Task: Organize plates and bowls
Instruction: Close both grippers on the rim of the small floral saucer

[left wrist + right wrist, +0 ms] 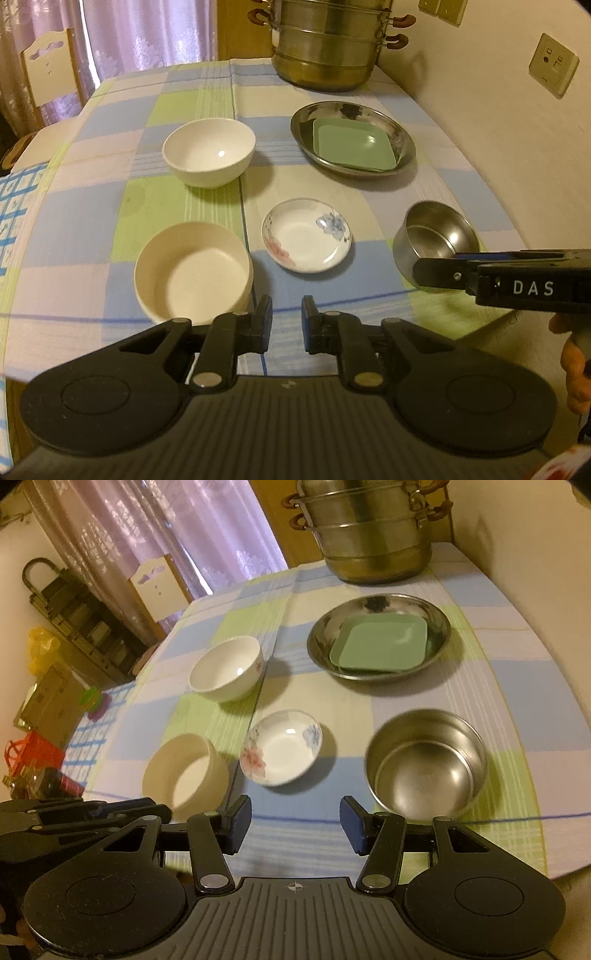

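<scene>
Now on table: green square plate inside shiny metal plate; small flower dish in middle. Left gripper slightly apart, empty; right gripper wide apart, empty.

We count three bowls on bench: white bowl, cream bowl, steel bowl. Three plates: steel plate, green plate inside it, flowered saucer. One steamer pot at far edge. Two claws: left claw, right claw.
</scene>
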Demonstrator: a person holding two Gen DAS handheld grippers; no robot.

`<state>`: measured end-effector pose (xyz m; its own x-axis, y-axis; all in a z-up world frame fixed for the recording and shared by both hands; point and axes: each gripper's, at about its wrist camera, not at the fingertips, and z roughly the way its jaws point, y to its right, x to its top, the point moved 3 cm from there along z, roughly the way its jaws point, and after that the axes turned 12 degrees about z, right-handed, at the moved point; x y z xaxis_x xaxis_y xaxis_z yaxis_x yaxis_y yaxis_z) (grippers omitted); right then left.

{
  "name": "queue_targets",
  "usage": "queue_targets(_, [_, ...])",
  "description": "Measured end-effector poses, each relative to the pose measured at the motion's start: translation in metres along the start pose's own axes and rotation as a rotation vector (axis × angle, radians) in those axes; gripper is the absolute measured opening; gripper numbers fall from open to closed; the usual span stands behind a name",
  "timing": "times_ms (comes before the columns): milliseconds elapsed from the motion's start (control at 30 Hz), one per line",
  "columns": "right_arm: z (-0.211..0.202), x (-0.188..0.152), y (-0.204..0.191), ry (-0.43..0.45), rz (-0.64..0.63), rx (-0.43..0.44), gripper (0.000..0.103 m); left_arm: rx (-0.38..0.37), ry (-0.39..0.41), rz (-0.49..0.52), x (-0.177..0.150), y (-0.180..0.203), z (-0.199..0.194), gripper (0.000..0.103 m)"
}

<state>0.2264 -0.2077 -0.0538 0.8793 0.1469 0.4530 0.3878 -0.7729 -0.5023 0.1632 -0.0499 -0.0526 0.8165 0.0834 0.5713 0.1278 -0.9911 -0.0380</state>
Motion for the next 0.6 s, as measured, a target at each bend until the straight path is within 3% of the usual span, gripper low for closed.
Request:
queue_targets(200, [0.021,0.011,-0.007,0.032,0.042,-0.020,0.052,-0.040,0.011,0.051,0.024,-0.015,0.026,0.015])
queue_targets(367, [0.046,0.019,-0.009,0.037,0.097,-0.041,0.035,-0.065,0.018,0.103,0.042,-0.027,0.050,0.015])
queue_targets(600, [0.077,0.033,-0.009,0.045,0.129,-0.118,0.031,-0.117,-0.043,0.146,0.059,-0.043,0.092,0.015])
